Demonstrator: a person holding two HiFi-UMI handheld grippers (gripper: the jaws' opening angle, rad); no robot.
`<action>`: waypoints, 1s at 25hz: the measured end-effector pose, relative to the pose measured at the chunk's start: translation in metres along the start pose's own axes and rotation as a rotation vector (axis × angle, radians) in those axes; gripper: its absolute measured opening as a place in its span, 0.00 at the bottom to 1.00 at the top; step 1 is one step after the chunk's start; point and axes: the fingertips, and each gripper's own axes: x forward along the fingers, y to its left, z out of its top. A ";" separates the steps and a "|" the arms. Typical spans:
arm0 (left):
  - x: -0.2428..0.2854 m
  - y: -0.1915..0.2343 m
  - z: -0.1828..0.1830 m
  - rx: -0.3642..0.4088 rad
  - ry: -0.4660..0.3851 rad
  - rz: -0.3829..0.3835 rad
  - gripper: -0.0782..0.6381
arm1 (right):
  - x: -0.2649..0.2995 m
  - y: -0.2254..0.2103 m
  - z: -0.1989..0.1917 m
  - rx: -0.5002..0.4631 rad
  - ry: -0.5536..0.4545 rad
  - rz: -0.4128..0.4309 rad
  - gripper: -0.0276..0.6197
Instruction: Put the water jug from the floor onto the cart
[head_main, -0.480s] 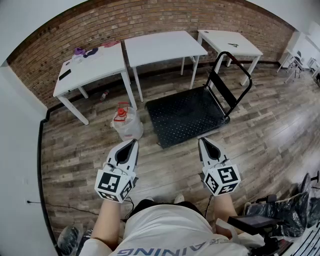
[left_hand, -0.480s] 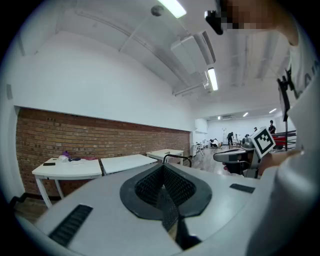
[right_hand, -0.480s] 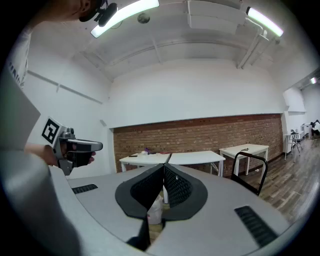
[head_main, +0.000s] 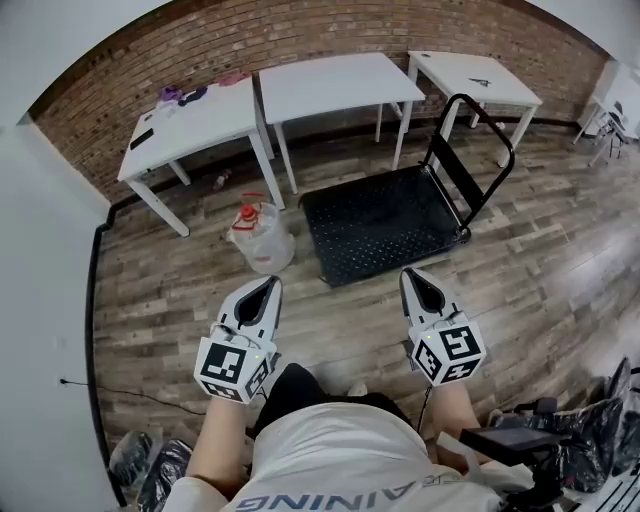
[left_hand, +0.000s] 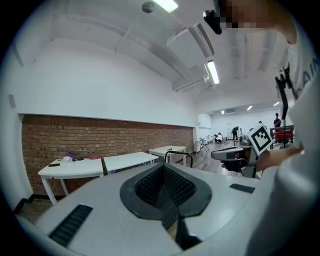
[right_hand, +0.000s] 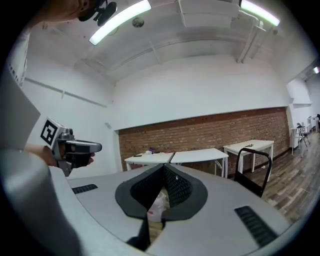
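Note:
A clear water jug (head_main: 260, 240) with a red cap stands on the wood floor, left of the black flat cart (head_main: 385, 222) with its upright push handle (head_main: 476, 152). My left gripper (head_main: 265, 289) is held level in front of me, short of the jug, jaws shut and empty. My right gripper (head_main: 414, 278) is held level near the cart's front edge, also shut with nothing in it. In the right gripper view a bit of the jug (right_hand: 159, 204) shows through the gap under the closed jaws, and the cart handle (right_hand: 252, 167) stands at right.
Three white tables (head_main: 330, 88) stand along the brick wall behind the jug and cart. Small items lie on the left table (head_main: 170, 95). A small bottle (head_main: 220, 181) lies on the floor under it. Bags and gear (head_main: 580, 420) sit at my lower right.
The whole view has shifted: jug, cart and tables sit slightly further right and lower in the head view. Both grippers keep their pose, shut.

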 end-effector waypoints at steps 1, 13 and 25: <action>0.001 -0.004 -0.001 0.005 0.006 -0.002 0.11 | 0.001 -0.002 -0.001 0.004 0.002 0.005 0.05; 0.058 0.022 -0.001 -0.008 0.010 0.006 0.11 | 0.031 -0.047 -0.006 0.000 0.033 -0.020 0.05; 0.144 0.109 -0.012 -0.075 0.017 -0.015 0.11 | 0.122 -0.085 0.003 -0.035 0.082 -0.091 0.05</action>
